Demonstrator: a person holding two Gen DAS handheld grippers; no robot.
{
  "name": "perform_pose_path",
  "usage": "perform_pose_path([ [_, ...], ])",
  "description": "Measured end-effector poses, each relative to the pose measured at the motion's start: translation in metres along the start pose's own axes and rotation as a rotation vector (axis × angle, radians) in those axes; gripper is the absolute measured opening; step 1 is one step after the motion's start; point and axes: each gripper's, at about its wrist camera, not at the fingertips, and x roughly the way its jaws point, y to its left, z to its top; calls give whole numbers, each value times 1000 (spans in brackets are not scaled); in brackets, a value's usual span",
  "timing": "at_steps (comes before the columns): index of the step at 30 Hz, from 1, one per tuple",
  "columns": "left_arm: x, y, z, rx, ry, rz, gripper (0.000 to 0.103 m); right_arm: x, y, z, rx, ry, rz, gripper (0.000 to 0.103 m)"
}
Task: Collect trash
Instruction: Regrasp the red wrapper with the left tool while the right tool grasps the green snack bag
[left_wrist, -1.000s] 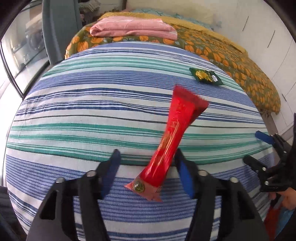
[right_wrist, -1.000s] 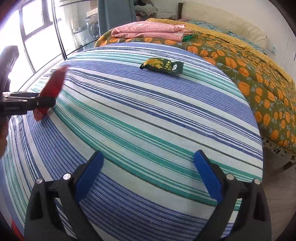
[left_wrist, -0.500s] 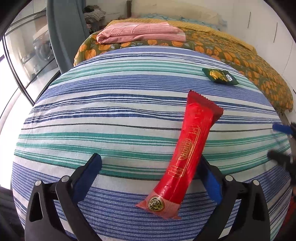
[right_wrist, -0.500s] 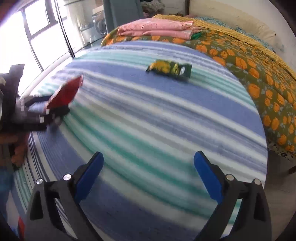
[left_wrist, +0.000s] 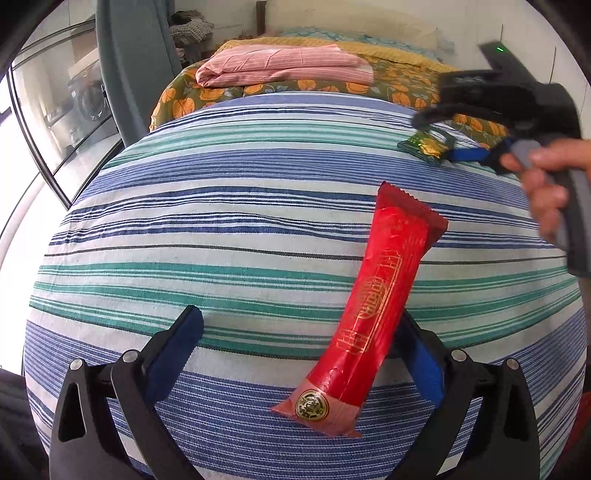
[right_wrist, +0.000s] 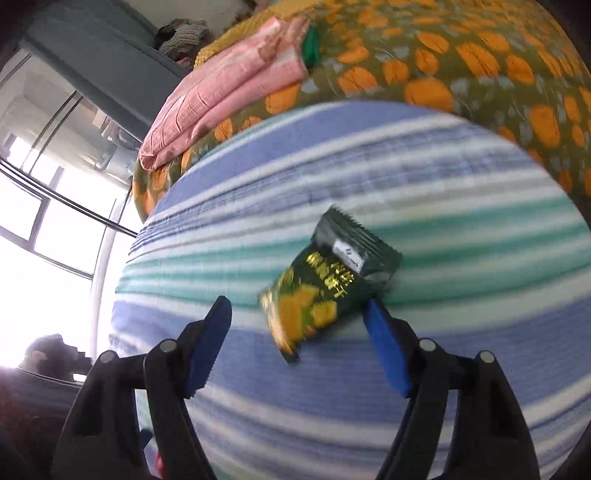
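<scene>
Left wrist view shows my left claw now spread wide; the red wrapper, released, lies on the bed near its front edge. My right claw has swung over the green packet and is closing around it, not yet pinching.

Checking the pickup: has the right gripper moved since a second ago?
Yes. The right gripper has moved up the striped sheet to the green snack packet, jaws closing around it.

Folded pink cloth on orange-flowered quilt; striped sheet nearer.
</scene>
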Motion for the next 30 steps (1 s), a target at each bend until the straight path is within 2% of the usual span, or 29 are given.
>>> perform_pose_path([
  [5,0,0,0,0,0,1,99,17,27,2,-170,-80,-132,73],
  [6,0,0,0,-1,0,1,99,20,27,1,-207,-80,-161,70],
  [7,0,0,0,-1,0,1,99,21,30,-4,-257,-81,-201,58],
  [8,0,0,0,-1,0,1,99,21,34,-10,-315,-90,-253,52],
  [9,0,0,0,0,0,1,99,19,33,-15,-345,-101,-266,44],
  [10,0,0,0,0,0,1,99,15,30,-21,-355,-110,-261,42],
  [13,0,1,0,0,0,0,99,1,20,-40,-367,-103,-212,42],
  [18,1,1,1,0,0,0,99,-33,23,-108,-537,0,-91,42],
  [20,1,1,1,-1,0,-1,99,-49,22,-141,-616,27,-91,42],
  [23,0,3,0,7,2,-27,98,-69,18,-175,-694,15,-118,44],
  [24,-2,4,-1,13,0,-45,98,-73,15,-182,-700,9,-129,47],
  [25,-4,5,-1,21,-2,-74,98,-76,14,-185,-693,5,-133,59],
  [26,-6,6,-2,28,-3,-102,98,-80,8,-186,-661,-1,-133,64],
  [30,-11,0,-4,48,1,-132,98,-86,-6,-180,-526,-1,-97,65],
])
